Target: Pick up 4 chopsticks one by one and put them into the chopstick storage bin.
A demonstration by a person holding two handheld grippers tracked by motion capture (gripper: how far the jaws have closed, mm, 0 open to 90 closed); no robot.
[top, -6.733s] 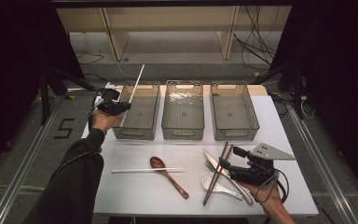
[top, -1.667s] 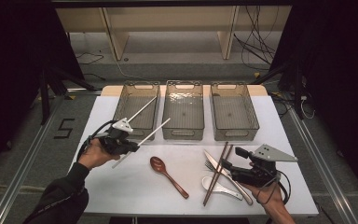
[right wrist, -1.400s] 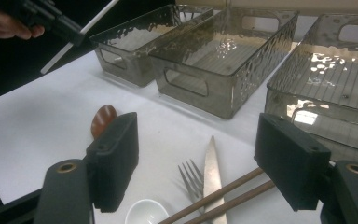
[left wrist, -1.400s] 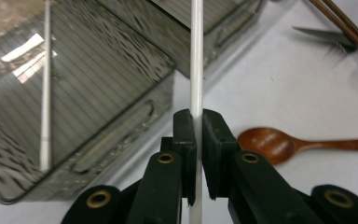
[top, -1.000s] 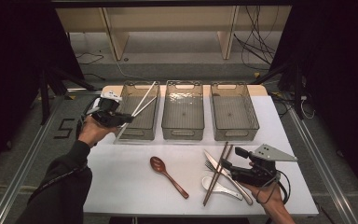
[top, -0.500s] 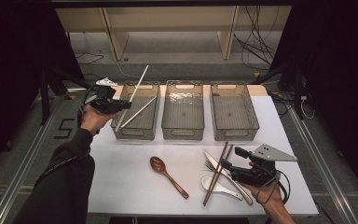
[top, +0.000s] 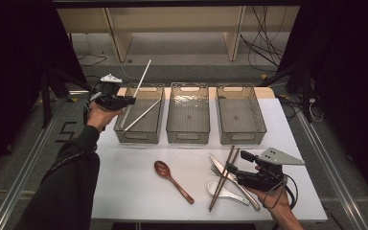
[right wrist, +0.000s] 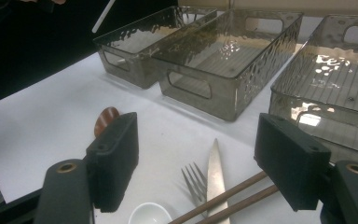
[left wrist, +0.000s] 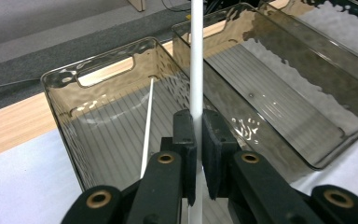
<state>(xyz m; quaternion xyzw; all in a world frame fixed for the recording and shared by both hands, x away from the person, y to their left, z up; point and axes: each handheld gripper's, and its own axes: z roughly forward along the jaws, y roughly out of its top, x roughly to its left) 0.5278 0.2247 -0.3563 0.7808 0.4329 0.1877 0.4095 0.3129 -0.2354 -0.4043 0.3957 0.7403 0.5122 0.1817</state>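
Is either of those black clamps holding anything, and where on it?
The left gripper clamps a white chopstick near its lower end, above the leftmost bin. The right gripper is open and holds nothing.

The held white chopstick (left wrist: 196, 56) runs off the top edge of the left gripper view, its lower end hidden behind the jaws. In the right gripper view, the wooden spoon (right wrist: 104, 118) sits mostly behind one jaw (only its bowl shows), and the white spoon (right wrist: 149, 214) is cut by the bottom edge.
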